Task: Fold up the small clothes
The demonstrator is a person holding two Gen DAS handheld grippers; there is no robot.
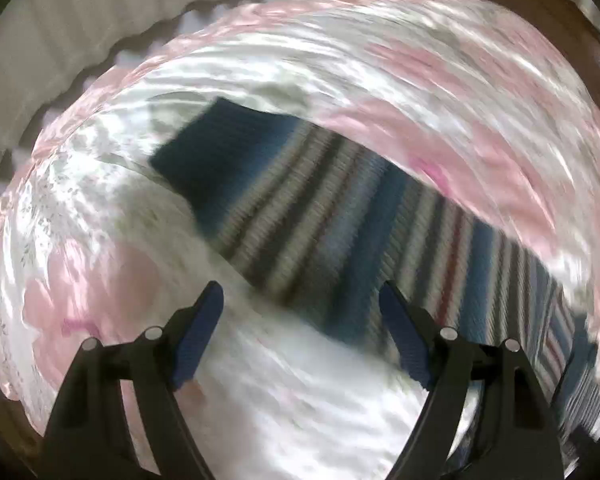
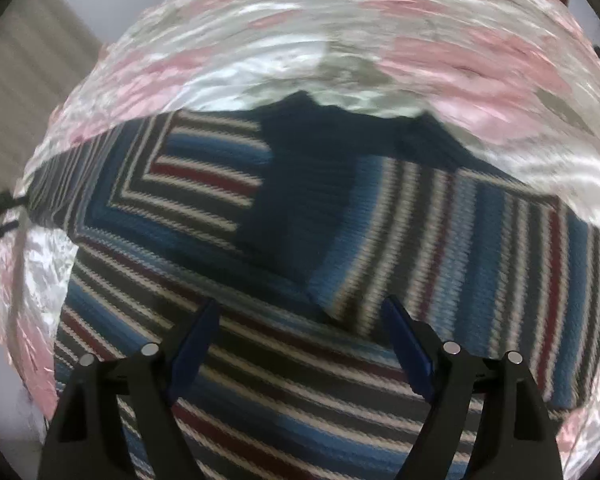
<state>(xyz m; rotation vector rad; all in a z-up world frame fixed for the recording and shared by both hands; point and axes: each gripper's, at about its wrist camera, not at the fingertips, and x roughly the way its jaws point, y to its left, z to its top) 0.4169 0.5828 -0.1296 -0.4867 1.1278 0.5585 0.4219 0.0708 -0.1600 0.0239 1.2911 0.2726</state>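
Striped wool is what you are working on: a small knitted sweater (image 2: pixel 340 216) in blue, white and dark red, lying flat on a shiny pink and white bedspread (image 1: pixel 480 92). Both pictures are blurry, so small things are hard to make out.

Your right gripper (image 2: pixel 300 332) hangs just above the sweater, and its fingers are spread wide with nothing between them. Stripes fill the space under and ahead of these fingers. A sleeve already seems to be folded across the body, just ahead and to the right of them, with the dark blue neck part farther ahead.

Your left gripper (image 1: pixel 302 316) is wide open too, and holds nothing. A striped sleeve (image 1: pixel 300 216) with a dark blue cuff lies just ahead of these fingers and runs off to their right. Under them is mostly bedspread.

It looks like you are in the middle of folding, between grabs. Next you likely need to bring the left fingers forward onto the sleeve, pinch it, and lay it over the body.
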